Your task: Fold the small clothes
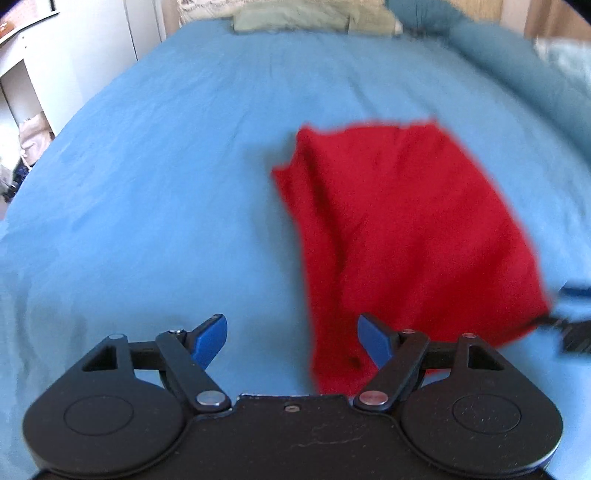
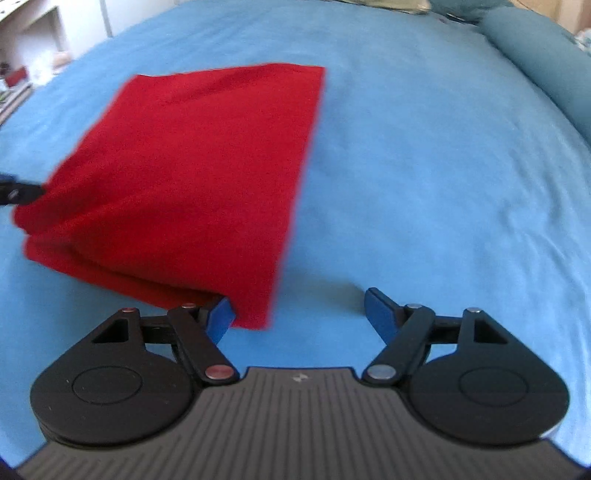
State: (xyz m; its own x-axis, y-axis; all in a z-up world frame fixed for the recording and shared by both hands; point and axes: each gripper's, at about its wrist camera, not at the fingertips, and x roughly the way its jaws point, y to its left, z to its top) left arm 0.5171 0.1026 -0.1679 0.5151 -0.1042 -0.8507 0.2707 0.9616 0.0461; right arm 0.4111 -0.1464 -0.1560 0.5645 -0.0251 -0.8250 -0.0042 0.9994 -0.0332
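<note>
Red cloth (image 1: 402,236), folded into a rough rectangle with a few loose creases, is spread on the blue bed sheet (image 1: 147,184) and is seen by both wrist cameras. In the left wrist view it is placed right of centre, with its near end reaching down to the right-hand finger of the left gripper (image 1: 291,339). That gripper is pointed steeply down toward the bed, and its jaws are set wide apart. Nothing is held between its blue pads (image 1: 210,341); only bare sheet is seen in the gap, while the cloth's near edge is overlapped in the picture by the right-hand pad. Whether that pad is touching the fabric cannot be told.

In the right wrist view the cloth (image 2: 192,184) is found to the left, its near corner hanging just beside the left-hand pad of the right gripper (image 2: 297,314). This gripper is likewise angled steeply downward, and its jaws are spread wide with nothing clamped; contact between the pad and the cloth corner cannot be settled from the blurred picture. A dark part of the other gripper is glimpsed at the cloth's far side in each view. Olive-green pillows (image 1: 314,16) are laid at the head of the bed, and white furniture (image 1: 22,74) is seen beside it.
</note>
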